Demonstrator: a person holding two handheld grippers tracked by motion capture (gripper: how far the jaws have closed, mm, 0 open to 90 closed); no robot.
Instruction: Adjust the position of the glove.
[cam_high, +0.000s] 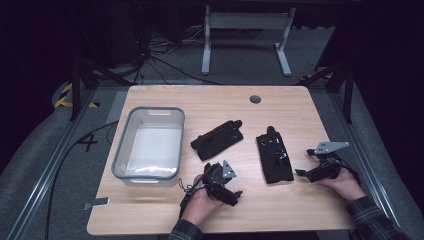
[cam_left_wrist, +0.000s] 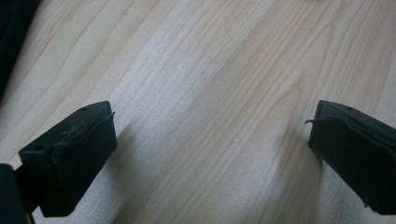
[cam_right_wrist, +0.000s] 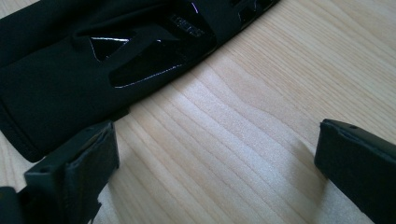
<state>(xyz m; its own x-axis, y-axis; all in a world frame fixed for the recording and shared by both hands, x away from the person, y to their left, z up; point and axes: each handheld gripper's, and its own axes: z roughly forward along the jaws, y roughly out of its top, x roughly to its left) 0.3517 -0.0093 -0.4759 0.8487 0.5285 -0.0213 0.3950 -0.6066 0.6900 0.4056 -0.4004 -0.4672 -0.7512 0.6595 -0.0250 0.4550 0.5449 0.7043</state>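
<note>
We held both tools low over wooden table (cam_high: 280, 210), likely staged for pickup. Left gripper (cam_high: 231, 192) sat near front edge, jaws spread wide, empty, bare wood between. Right gripper (cam_high: 306, 172) lay just beside right black pad (cam_high: 274, 157), jaws wide, empty, aimed toward it. Left black pad (cam_high: 216, 139) lay mid-table, angled. Both looked soft fabric with glossy panels. Clear bin (cam_high: 121, 150) stood left, apparently empty; probable destination, we judged.
</note>
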